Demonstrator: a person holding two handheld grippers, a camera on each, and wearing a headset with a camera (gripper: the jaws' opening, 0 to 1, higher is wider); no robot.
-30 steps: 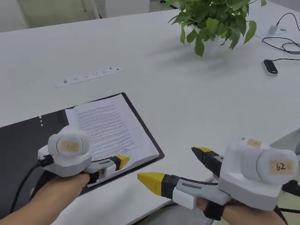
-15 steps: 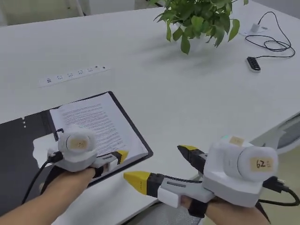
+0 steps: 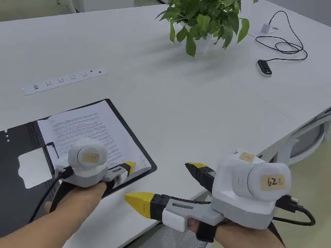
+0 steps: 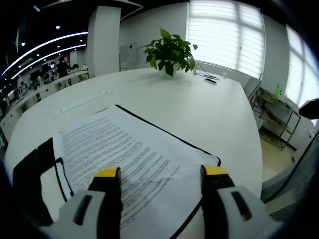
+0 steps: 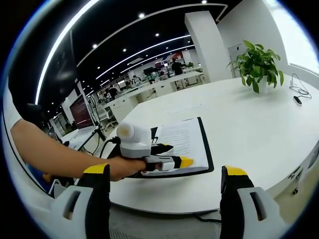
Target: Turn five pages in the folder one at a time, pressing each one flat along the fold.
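The folder [image 3: 85,129] lies open on the white table [image 3: 207,113], at about eight o'clock from the potted plant [image 3: 204,20], with a printed page facing up. The left gripper [image 3: 125,169] hovers over that page's near right corner, jaws apart; whether the tips touch the paper I cannot tell. The right gripper [image 3: 165,183] hangs at four o'clock of the folder, by the table's near edge, jaws spread wide, holding nothing.

You're seeing a plant [image 3: 204,20] standing far back on the table [image 3: 207,113], a socket strip [image 3: 64,80] lying left, an adapter [image 3: 264,67] lying right.
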